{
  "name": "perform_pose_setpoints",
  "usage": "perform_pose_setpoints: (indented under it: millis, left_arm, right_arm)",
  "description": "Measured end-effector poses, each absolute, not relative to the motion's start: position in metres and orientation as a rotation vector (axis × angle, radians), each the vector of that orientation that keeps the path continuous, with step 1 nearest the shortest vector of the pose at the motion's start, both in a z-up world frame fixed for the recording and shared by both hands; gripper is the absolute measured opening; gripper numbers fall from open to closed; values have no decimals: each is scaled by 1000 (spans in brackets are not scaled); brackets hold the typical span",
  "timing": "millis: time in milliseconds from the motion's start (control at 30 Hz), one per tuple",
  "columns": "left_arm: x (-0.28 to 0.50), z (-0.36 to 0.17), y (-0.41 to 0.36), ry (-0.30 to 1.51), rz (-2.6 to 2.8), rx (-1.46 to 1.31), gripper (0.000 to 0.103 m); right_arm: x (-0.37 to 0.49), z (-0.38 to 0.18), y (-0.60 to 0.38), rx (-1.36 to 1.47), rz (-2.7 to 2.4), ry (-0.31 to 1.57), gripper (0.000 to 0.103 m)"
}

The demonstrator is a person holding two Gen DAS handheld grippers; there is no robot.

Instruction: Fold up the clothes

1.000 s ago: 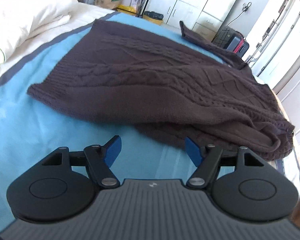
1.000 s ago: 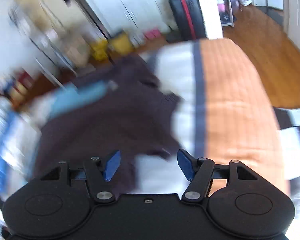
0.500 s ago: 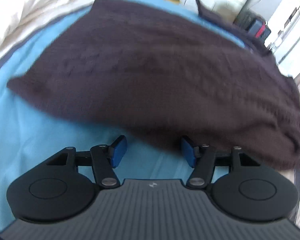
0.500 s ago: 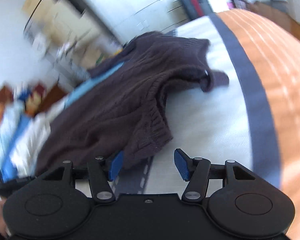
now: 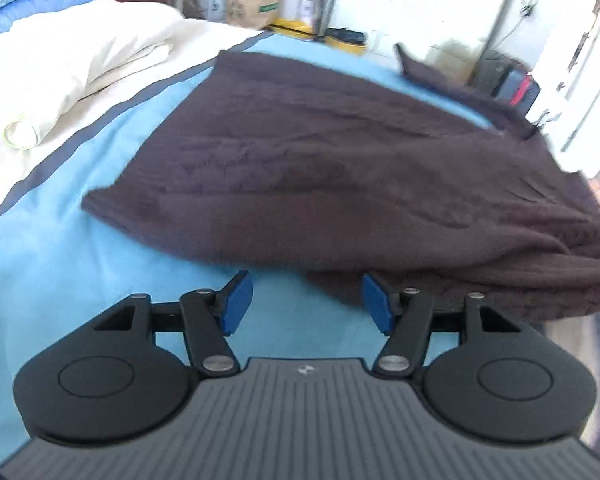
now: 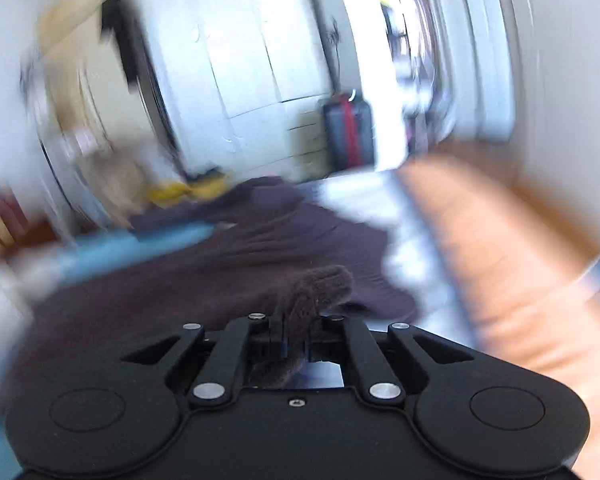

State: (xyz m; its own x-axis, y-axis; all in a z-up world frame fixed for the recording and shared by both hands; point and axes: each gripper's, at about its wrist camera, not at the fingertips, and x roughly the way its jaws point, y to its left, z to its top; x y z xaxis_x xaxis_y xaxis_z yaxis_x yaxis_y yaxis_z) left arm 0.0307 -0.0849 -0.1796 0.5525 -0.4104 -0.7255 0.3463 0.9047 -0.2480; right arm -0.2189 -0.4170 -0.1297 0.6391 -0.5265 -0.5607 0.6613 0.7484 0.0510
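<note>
The left tongs [image 5: 306,300] hang wide at the near edge of the sweater [image 5: 340,168], which lies spread on the bed [image 5: 60,248]. The right tongs [image 6: 296,340], wide a moment ago, now pinch a sweater edge, so a fold looks started.

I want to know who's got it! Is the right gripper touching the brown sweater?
Touching. In the right wrist view, the right gripper has its jaws closed on a bunched fold of the brown sweater, which sticks up between them.
</note>
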Motion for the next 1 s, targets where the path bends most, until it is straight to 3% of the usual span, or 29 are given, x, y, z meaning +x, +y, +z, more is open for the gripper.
perform_pose_setpoints:
  millis: [133, 300, 400, 667, 700, 767, 800, 833, 1000]
  left_arm:
    - [30, -181, -74, 970, -484, -145, 62]
    - [30, -207, -75, 1033, -535, -147, 63]
    - [27, -211, -88, 1008, -588, -100, 68]
    - [52, -217, -126, 907, -521, -194, 71]
    - [54, -217, -132, 890, -515, -170, 68]
    - [51, -215, -145, 865, -537, -60, 25]
    - [47, -212, -151, 855, -558, 7, 15]
    - [41, -205, -149, 839, -569, 15, 10]
    - [12, -163, -121, 752, -583, -49, 8]
  right_arm:
    - [-234, -179, -421, 276, -795, 720, 6]
    - [-249, -195, -424, 429, -781, 652, 7]
    - [-248, -187, -425, 396, -758, 649, 7]
    - [-246, -203, -431, 533, -737, 609, 9]
    - [-244, -203, -434, 549, -728, 604, 9]
    - [-241, -204, -439, 552, -719, 606, 9]
    - [-242, -203, -440, 550, -719, 604, 9]
    - [-242, -203, -441, 556, -715, 601, 9]
    - [-247, -199, -446, 595, -663, 580, 10]
